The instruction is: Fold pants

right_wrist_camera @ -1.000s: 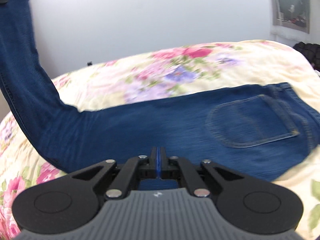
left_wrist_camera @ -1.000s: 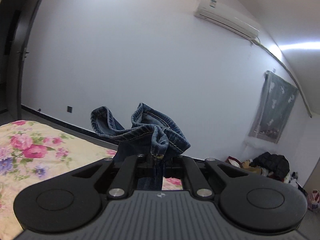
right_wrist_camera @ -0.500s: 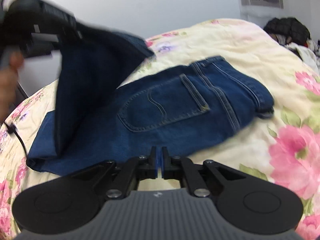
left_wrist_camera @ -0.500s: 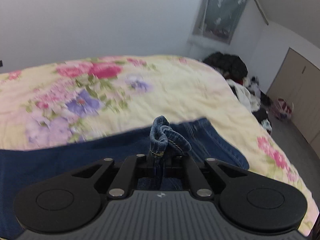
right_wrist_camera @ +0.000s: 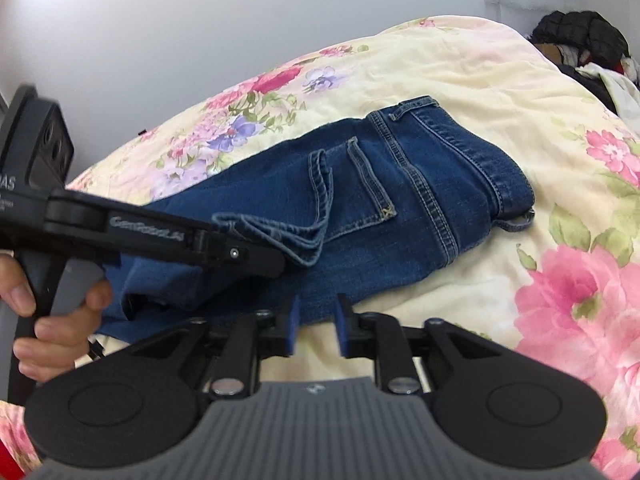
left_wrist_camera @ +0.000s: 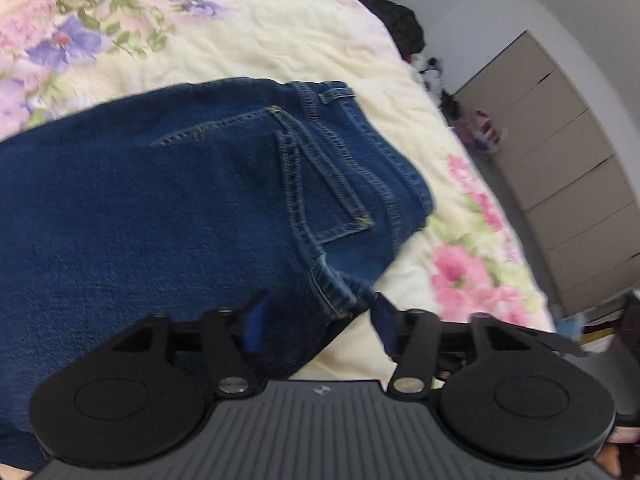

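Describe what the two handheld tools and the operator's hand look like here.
Each tool, left tool and right tool, is black with two round discs, a ribbed grey top plate, silver screws and blue finger pads. White lettering marks the left one's side. The bare hand shows no sleeve.

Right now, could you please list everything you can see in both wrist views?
jeans: one, dark blue, folded on the bed, leg hems laid over the back pocket
bedspread: one, cream with pink and purple flowers, under the jeans
clothes pile: one, mostly black, beyond the bed
drawers: one unit, grey-brown, beside the bed
left tongs: black with blue pads, open around the hems
right tongs: black with blue pads, open at the jeans' near edge
left hand: one, on the left handle
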`<action>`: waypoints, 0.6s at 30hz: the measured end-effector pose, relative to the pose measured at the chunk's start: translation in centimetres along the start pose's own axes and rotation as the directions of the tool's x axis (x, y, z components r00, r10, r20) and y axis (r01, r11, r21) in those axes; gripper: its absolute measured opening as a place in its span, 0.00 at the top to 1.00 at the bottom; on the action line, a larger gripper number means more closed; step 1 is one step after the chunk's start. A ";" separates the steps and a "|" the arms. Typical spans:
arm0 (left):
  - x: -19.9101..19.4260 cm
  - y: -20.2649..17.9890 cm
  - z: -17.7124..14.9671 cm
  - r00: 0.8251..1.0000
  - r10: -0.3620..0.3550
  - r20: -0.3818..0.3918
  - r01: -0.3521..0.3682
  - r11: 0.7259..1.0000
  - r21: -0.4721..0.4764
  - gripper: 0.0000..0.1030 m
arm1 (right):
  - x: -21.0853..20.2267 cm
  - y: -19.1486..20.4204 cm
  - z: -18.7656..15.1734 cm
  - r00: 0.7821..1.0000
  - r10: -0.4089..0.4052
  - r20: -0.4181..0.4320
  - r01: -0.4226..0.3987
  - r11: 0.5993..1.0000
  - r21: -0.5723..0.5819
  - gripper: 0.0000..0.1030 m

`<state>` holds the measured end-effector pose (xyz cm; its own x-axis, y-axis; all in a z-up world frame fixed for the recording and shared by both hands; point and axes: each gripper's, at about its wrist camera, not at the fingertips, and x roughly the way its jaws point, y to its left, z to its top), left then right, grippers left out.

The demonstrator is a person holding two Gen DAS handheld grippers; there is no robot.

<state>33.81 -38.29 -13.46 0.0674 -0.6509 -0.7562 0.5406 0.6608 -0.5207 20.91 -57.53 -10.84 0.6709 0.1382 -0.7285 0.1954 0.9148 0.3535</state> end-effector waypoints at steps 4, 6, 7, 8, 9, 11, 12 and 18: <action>-2.2 0.2 0.3 0.998 0.023 0.056 -0.024 1.000 0.017 0.29 | -0.1 -0.2 0.6 0.999 0.046 0.008 -0.047 0.995 0.090 0.61; -3.4 0.8 0.5 0.993 0.076 0.093 -0.079 0.996 0.030 0.29 | 0.3 -0.4 0.8 0.997 0.077 0.007 -0.078 0.988 0.131 0.50; -4.0 1.1 0.6 0.987 0.116 0.111 -0.121 0.992 0.034 0.29 | 1.0 -0.3 1.1 0.997 0.083 0.005 -0.083 0.986 0.144 0.49; -4.4 1.5 0.6 0.980 0.160 0.120 -0.166 0.985 0.041 0.30 | 1.6 -0.3 1.2 0.996 0.084 -0.001 -0.083 0.984 0.157 0.49; -4.8 1.9 0.6 0.972 0.200 0.124 -0.207 0.977 0.047 0.30 | 2.2 -0.4 1.4 0.996 0.089 -0.006 -0.087 0.981 0.173 0.49; -5.4 2.8 0.6 0.955 0.266 0.131 -0.275 0.960 0.056 0.31 | 3.6 -0.7 1.7 0.993 0.117 -0.017 -0.110 0.970 0.216 0.49; -5.5 3.4 0.6 0.949 0.287 0.133 -0.296 0.953 0.061 0.31 | 4.4 -0.8 1.8 0.991 0.131 -0.028 -0.121 0.965 0.234 0.49; -5.7 7.2 0.4 0.938 0.334 0.095 -0.340 0.939 0.049 0.33 | 9.1 -1.7 2.0 0.984 0.154 -0.086 -0.121 0.945 0.306 0.51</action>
<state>37.64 -29.94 -12.75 0.3231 -0.4250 -0.8456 0.5261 0.8234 -0.2128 28.10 -58.58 -16.96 0.6287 0.3092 -0.7135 0.3222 0.7315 0.6009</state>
